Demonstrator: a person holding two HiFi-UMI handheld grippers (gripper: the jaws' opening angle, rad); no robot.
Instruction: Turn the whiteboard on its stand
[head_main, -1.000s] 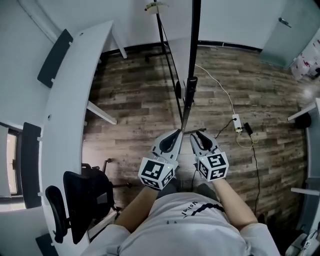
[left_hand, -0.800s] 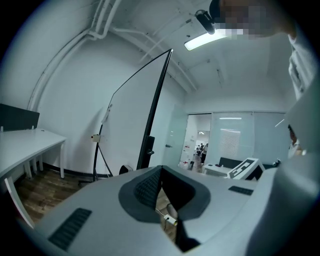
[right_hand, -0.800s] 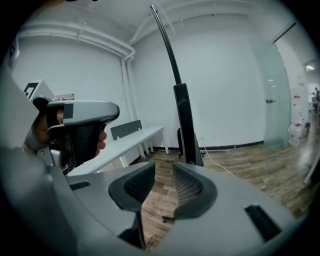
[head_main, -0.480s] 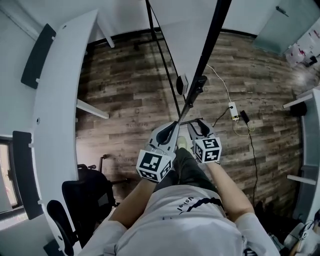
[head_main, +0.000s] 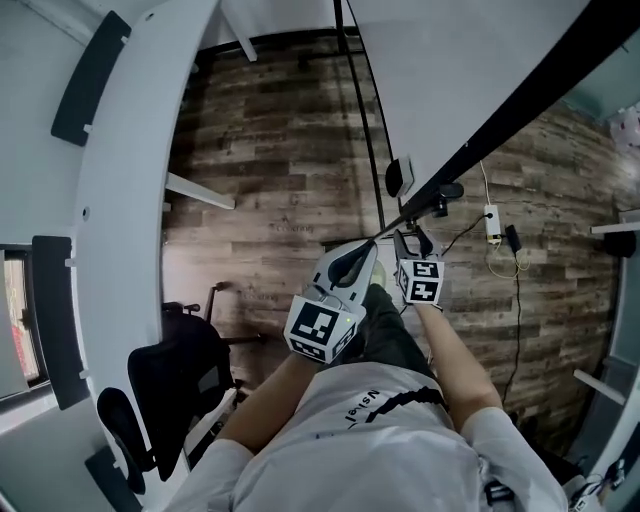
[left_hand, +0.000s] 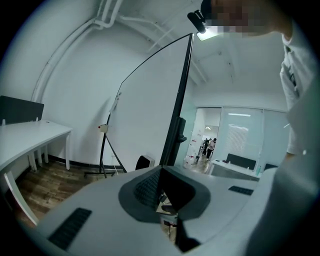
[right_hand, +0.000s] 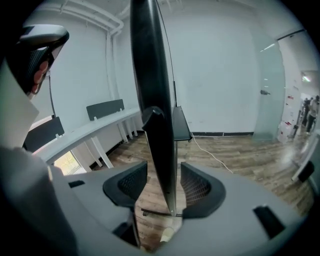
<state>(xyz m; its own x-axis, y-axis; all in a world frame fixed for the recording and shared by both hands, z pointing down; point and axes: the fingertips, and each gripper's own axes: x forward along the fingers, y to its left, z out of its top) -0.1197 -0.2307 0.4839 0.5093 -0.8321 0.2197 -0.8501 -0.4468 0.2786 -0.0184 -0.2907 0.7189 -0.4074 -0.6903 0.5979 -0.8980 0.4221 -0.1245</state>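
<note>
My right gripper has just been opening its jaws; they now stand wide, with the whiteboard edge loose between them, clear of both pads. My left gripper clamps that same edge. The board has swung round, so I judge the turn well along.

Your whiteboard is a white panel in a thin black frame, and from above you see its face slanting over the wooden floor. Its dark edge rises nearly upright close in front of you, and the stand's thin black pole runs beside it.
</note>
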